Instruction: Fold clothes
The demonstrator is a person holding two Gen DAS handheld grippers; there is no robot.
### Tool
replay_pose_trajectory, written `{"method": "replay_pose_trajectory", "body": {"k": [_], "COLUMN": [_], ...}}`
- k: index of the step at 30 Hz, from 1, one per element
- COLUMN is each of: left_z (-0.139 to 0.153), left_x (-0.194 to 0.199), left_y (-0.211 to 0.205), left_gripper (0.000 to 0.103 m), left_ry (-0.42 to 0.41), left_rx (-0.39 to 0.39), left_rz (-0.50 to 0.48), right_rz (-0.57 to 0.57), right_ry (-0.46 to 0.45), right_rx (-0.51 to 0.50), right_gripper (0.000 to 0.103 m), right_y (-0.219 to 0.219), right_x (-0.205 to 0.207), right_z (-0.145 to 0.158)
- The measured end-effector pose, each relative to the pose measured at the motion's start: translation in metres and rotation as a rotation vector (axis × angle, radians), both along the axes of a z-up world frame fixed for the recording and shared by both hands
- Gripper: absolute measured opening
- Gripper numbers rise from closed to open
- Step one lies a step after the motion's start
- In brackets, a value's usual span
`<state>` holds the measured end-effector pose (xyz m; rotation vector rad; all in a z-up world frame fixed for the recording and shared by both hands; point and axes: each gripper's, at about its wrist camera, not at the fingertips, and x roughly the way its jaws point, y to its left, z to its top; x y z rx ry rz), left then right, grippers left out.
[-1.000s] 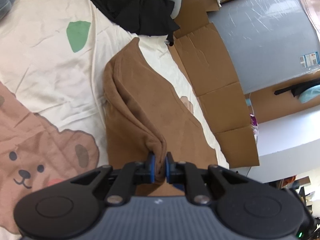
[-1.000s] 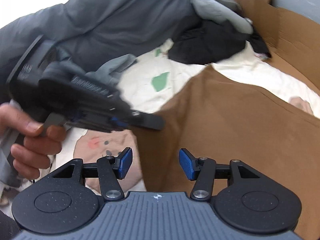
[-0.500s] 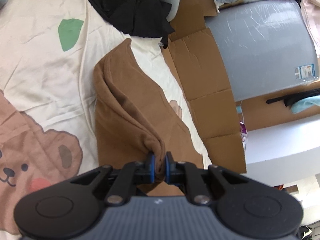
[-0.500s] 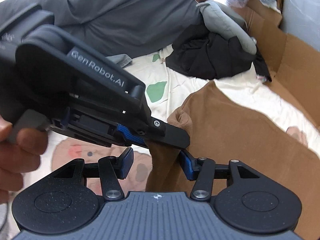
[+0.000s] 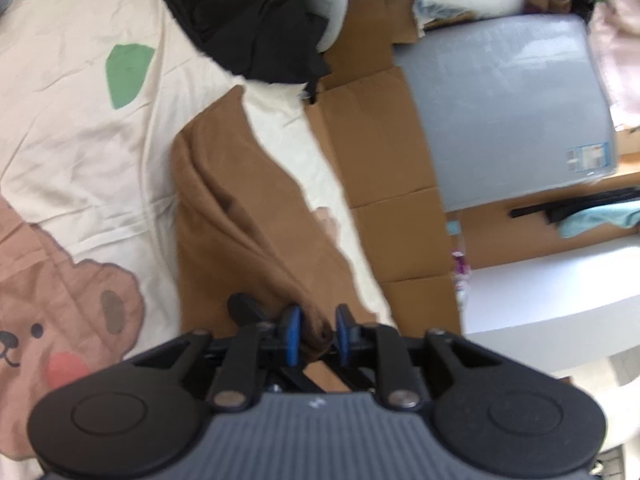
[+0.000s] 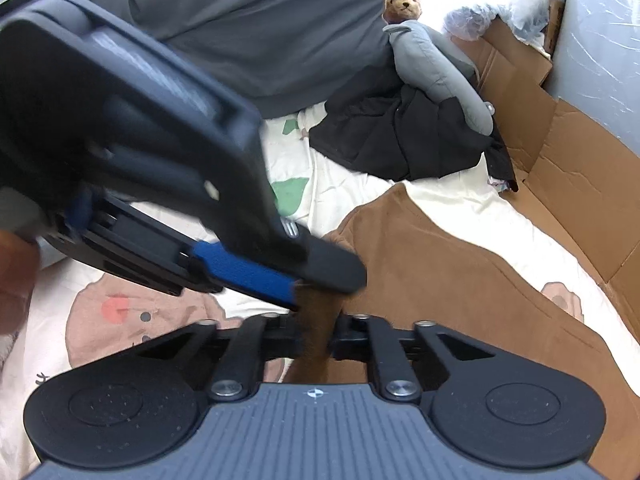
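A brown garment [image 5: 240, 200] lies on a cream bear-print sheet [image 5: 80, 140], with one corner lifted up. That raised corner hangs between the blue pads of my left gripper [image 5: 318, 334], whose fingers stand slightly parted around it. From the right wrist view, the brown garment [image 6: 460, 280] spreads away to the right. My right gripper [image 6: 314, 340] is shut on the same corner, just below the left gripper [image 6: 320, 284]. One black finger [image 5: 240, 308] of the right gripper pokes up beside the left one.
A black clothes pile [image 6: 400, 140] and a grey plush [image 6: 440, 68] lie at the bed's far end. Flattened cardboard [image 5: 380, 140] lines the right side, beside a grey wrapped mattress [image 5: 500, 100]. A person's dark grey sleeve [image 6: 260, 32] fills the upper left.
My right gripper moved in under the left one and shut on the brown corner. The left gripper's pads have parted a little from their tight pinch.
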<state>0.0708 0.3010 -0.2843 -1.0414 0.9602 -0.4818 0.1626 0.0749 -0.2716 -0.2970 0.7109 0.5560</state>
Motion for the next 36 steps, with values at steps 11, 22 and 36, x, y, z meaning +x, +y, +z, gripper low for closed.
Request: {"method": "replay_pose_trajectory", "body": {"k": [11,22,36], "left_z": [-0.016,-0.038,-0.073], "left_x": [0.027,0.104,0.165], "left_y": [0.041,0.042,0.031], "left_gripper": [0.074,0.084,0.084], "left_ry": [0.052,0.036,0.066], "left_rx": [0.117,0.235,0.249], "left_rz": [0.099,0.001,-0.097], "right_rz": [-0.046,-0.027,-0.04], "right_ry": [0.024,0.039,0.053], "right_rx": [0.096,0.138,0.153], "right_gripper": [0.005,0.005,0.005], "right_y": [-0.02,-0.023,-0.024], "right_x": [0.008,0.004,0.006], "right_z": [0.01,0.012,0.014]}}
